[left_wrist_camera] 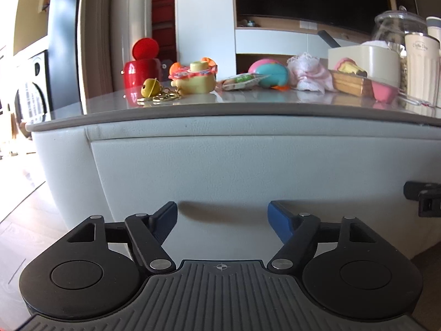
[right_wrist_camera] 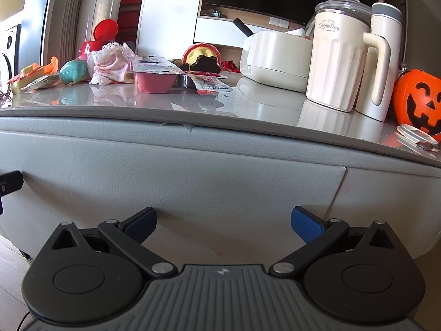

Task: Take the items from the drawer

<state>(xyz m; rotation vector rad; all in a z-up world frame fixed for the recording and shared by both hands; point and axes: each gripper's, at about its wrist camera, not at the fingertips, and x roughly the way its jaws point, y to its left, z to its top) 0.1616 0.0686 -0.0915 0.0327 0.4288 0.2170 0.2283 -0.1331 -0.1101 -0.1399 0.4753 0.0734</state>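
Left wrist view: low, close before the grey drawer front (left_wrist_camera: 234,171), facing it level, tabletop edge (left_wrist_camera: 220,110) above eye line; covers the left end.
Right wrist view: same height and nearness, facing the drawer front's right end.
Shared: drawer front, tabletop, pink cup (right_wrist_camera: 155,81), cream mug (right_wrist_camera: 336,55), white box (right_wrist_camera: 275,55).

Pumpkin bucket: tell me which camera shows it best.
The right wrist view. The pumpkin bucket sits at the right end of the tabletop, face showing, beside the white flask. The left wrist view does not show it.
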